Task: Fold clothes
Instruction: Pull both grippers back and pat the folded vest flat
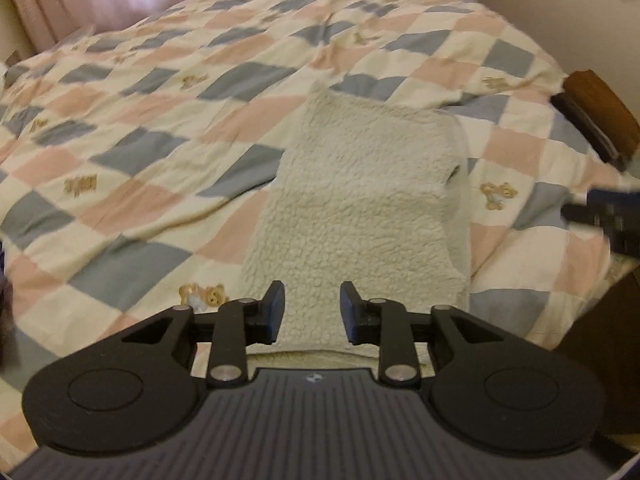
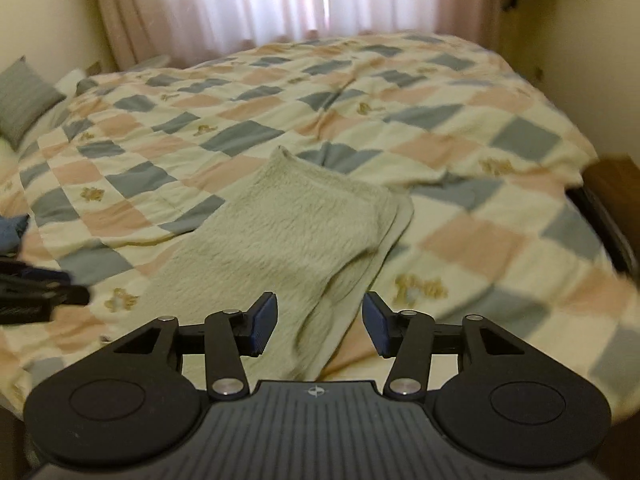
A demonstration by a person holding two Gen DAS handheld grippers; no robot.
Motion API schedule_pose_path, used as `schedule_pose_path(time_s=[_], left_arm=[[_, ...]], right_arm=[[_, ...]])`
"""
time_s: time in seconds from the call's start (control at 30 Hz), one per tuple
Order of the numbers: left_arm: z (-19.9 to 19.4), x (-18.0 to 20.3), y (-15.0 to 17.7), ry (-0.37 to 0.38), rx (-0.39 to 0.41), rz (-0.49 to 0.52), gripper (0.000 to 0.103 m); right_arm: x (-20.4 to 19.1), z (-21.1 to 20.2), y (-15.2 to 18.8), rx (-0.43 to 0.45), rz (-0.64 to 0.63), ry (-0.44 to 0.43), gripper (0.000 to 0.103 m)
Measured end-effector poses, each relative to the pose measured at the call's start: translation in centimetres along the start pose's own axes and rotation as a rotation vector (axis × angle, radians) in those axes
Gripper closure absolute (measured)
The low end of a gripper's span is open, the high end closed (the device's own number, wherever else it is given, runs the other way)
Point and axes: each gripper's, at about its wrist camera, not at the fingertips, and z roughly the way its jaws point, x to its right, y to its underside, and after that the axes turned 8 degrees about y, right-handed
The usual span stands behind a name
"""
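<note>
Folded cream fleece garment on checked quilt, both grippers' jaws apart, empty

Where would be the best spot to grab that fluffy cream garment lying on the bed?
Probably the near hem of the fleece garment, approached low from the foot of the bed. It lies flat on the quilt, stretching away, its near edge between the open left gripper. The open right gripper could pinch the layered right edge.

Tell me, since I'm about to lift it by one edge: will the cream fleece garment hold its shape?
Probably not. The cream fleece garment drapes over the checked quilt in soft folds, so it should sag. Its fluffy pile suggests it is light and not slippery.
</note>
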Motion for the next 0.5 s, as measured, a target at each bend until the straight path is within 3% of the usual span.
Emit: schedule_pose_path(time_s=[0.17,0.3,0.5], left_arm=[[-2.1,1.4,-0.7,0.032,0.036,0.057,0.075],[-3.1,2.4,-1.0,0.005,0.054,0.068,0.073],[-4.2,2.8,-1.0,-0.039,0.068,0.066,0.068]], right_arm=[[-2.2,-3.2,1.3,-0.018,0.062,0.026,0.052],[-4.0,-5.7,2.3,-0.032,0.111,0.046,0.049],[-4.3,-6.0,2.1,-0.014,0.114,0.008,0.049]])
